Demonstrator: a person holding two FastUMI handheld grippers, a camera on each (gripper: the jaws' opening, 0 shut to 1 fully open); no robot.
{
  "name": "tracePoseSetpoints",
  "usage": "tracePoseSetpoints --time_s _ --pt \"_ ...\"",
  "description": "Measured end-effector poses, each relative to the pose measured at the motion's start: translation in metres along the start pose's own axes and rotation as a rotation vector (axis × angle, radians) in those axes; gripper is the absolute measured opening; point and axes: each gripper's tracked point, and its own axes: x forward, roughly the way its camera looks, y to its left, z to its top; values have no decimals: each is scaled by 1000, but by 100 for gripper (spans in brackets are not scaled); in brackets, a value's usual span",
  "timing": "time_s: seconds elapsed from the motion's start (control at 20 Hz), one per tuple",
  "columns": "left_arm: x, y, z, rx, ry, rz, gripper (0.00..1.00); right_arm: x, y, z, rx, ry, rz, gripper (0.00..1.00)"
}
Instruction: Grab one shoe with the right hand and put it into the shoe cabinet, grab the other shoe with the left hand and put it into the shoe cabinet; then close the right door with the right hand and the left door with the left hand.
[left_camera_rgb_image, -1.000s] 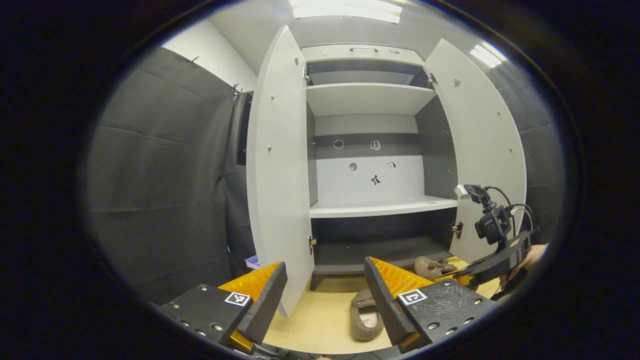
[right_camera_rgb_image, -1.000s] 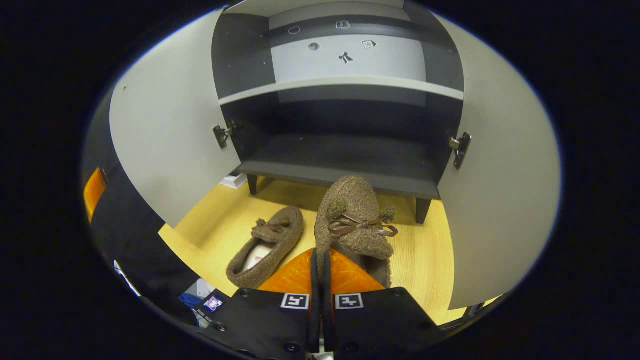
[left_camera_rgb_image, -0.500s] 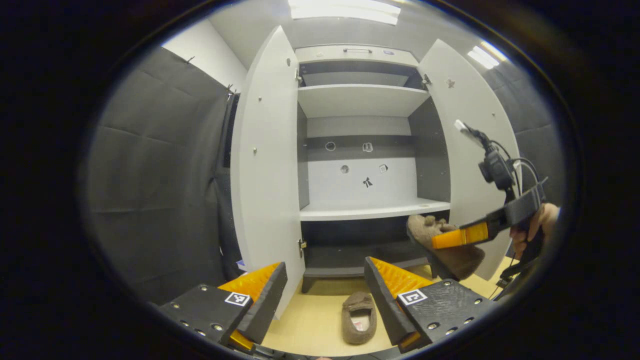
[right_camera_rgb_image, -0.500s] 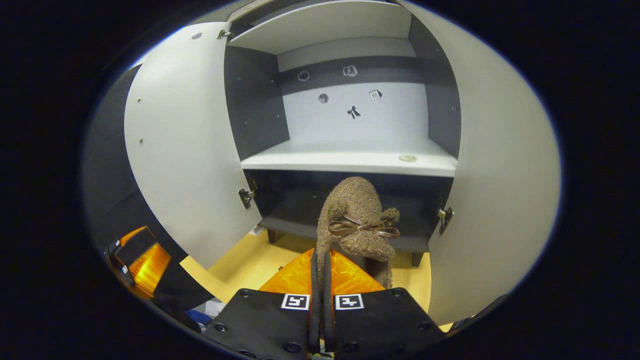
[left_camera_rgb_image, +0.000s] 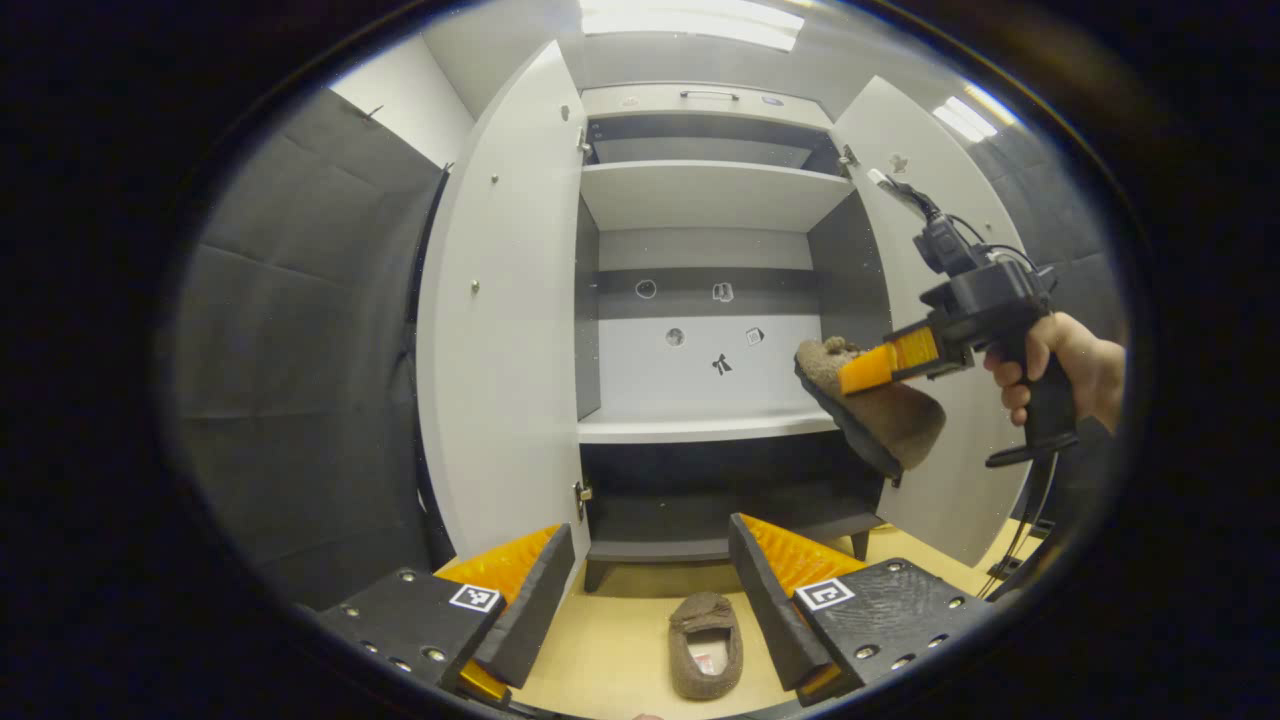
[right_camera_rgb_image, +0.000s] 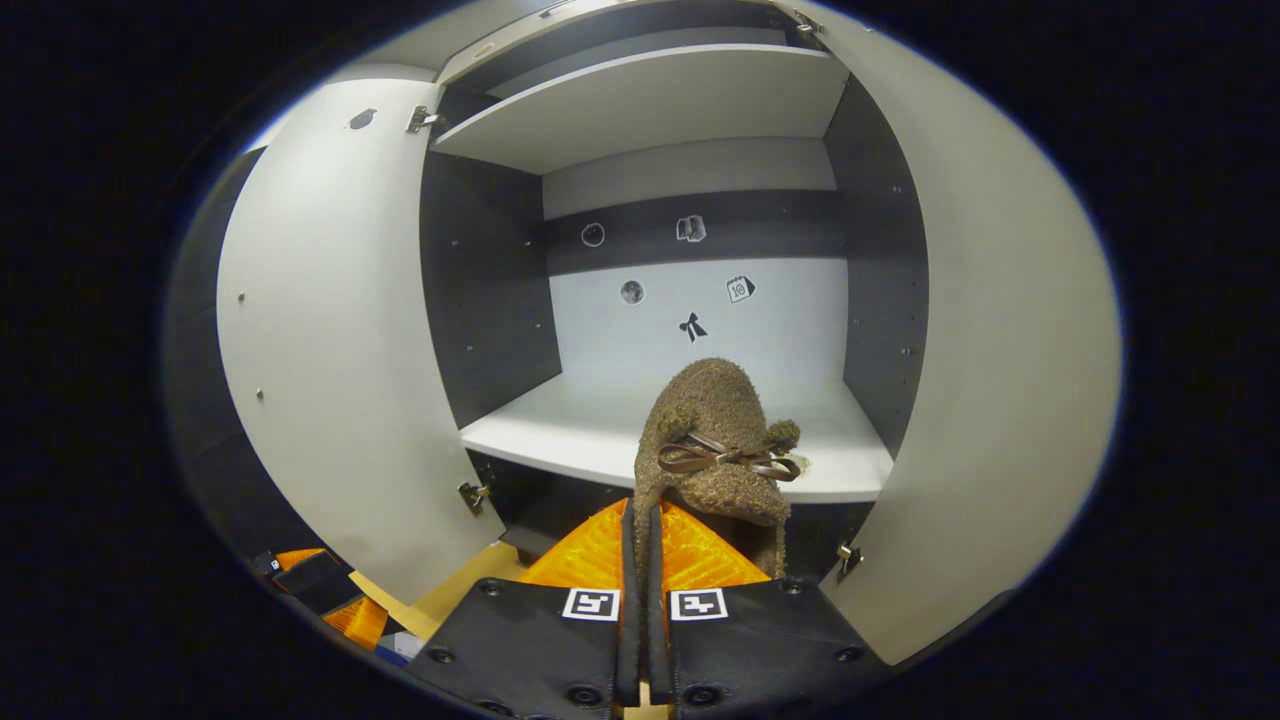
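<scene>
White-and-dark-grey shoe cabinet (right_camera_rgb_image: 640, 420) stands open, both doors wide. Your right gripper (right_camera_rgb_image: 640, 600) has its jaws clenched on the fuzzy brown slipper (right_camera_rgb_image: 715, 440) at middle-shelf height, so push it in. Left gripper (left_camera_rgb_image: 650, 590) hangs spread over the other brown slipper (left_camera_rgb_image: 706, 645) on the floor.

Both shoes are fuzzy brown: the held shoe (right_camera_rgb_image: 715, 430) has a darker brown ribbon bow (right_camera_rgb_image: 722, 455), and the other shoe (left_camera_rgb_image: 705, 643) shows a pale lining. The shoe cabinet (left_camera_rgb_image: 700, 195) is light grey with dark grey inner walls and small black stickers (right_camera_rgb_image: 692, 326). The floor (left_camera_rgb_image: 620, 655) is yellowish wood grain.
</scene>
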Motion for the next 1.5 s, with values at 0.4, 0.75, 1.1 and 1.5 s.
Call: tracePoseSetpoints --time_s 0.4,0.75,1.1,1.5 --pt "32 7 -9 -22 7 -25 90 61 -26 66 -46 -72 -87 5" --pt "59 9 -17 -26 16 -62 90 134 -48 76 -115 -8 -168 5" --pt "70 22 -26 -11 37 -58 90 174 -61 64 -164 -3 -276 10" --pt "73 21 -40 7 61 -52 90 123 -54 83 -114 -221 -302 99"
